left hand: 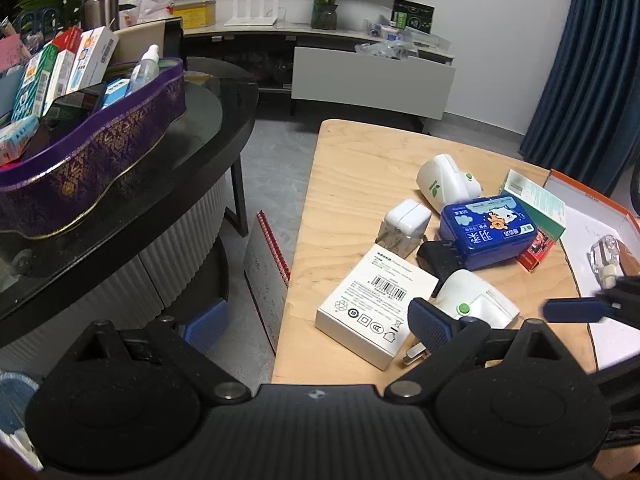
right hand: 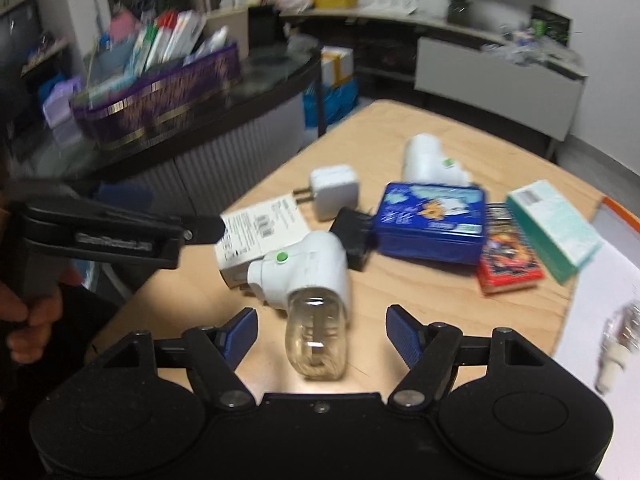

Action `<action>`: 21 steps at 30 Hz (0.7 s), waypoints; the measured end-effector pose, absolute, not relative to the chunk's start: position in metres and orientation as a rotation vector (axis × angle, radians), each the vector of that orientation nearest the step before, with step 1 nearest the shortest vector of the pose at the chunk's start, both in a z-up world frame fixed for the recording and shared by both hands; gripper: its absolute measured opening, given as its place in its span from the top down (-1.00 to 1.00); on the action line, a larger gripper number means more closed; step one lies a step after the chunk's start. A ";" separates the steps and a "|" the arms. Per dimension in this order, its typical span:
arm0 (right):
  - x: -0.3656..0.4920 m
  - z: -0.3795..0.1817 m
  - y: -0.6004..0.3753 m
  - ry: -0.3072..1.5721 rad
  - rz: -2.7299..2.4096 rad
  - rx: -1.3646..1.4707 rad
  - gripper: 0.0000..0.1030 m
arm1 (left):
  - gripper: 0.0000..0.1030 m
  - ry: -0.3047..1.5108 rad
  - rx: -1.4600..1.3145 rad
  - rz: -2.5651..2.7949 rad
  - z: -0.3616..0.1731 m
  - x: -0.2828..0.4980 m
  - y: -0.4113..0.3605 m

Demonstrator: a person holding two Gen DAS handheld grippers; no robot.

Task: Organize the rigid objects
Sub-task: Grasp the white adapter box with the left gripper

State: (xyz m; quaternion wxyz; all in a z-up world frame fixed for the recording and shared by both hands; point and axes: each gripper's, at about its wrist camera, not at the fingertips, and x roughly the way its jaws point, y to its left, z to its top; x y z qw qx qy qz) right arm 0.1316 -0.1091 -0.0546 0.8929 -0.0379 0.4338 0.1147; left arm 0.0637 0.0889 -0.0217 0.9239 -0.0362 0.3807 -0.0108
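On the wooden table [left hand: 352, 160] lies a white plug-in vaporizer [right hand: 308, 268] with a green button, its clear bottle [right hand: 316, 336] pointing at me. My right gripper [right hand: 322, 336] stands open around that bottle, pads apart from it. Behind it are a white barcode box [left hand: 376, 304], a white charger cube [left hand: 406, 224], a black adapter [left hand: 436, 260], a blue tin [left hand: 488, 232], a second vaporizer [left hand: 444, 180], a red box [right hand: 508, 260] and a green box [right hand: 556, 224]. My left gripper [left hand: 316, 324] hangs open over the table's left edge, holding nothing.
An orange-rimmed white tray [left hand: 600, 220] at the right holds a small clear bottle [left hand: 604, 256]. A purple tin [left hand: 100, 152] full of boxes sits on the black round table at the left. A red spiral notebook [left hand: 268, 272] leans in the gap between the tables.
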 end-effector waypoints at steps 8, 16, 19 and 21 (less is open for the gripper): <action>0.160 -0.085 -0.104 0.946 0.283 -0.085 -0.30 | -0.92 0.785 -0.066 -0.085 -0.025 0.074 0.091; 0.139 -0.081 -0.138 0.918 0.169 -0.011 -0.27 | -1.00 0.792 0.015 -0.144 -0.034 0.087 0.074; 0.124 -0.072 -0.160 0.898 0.103 0.034 -0.26 | -1.00 0.802 0.053 -0.156 -0.041 0.096 0.064; 0.111 -0.064 -0.175 0.865 0.075 0.077 -0.23 | -1.00 0.823 0.079 -0.174 -0.049 0.103 0.057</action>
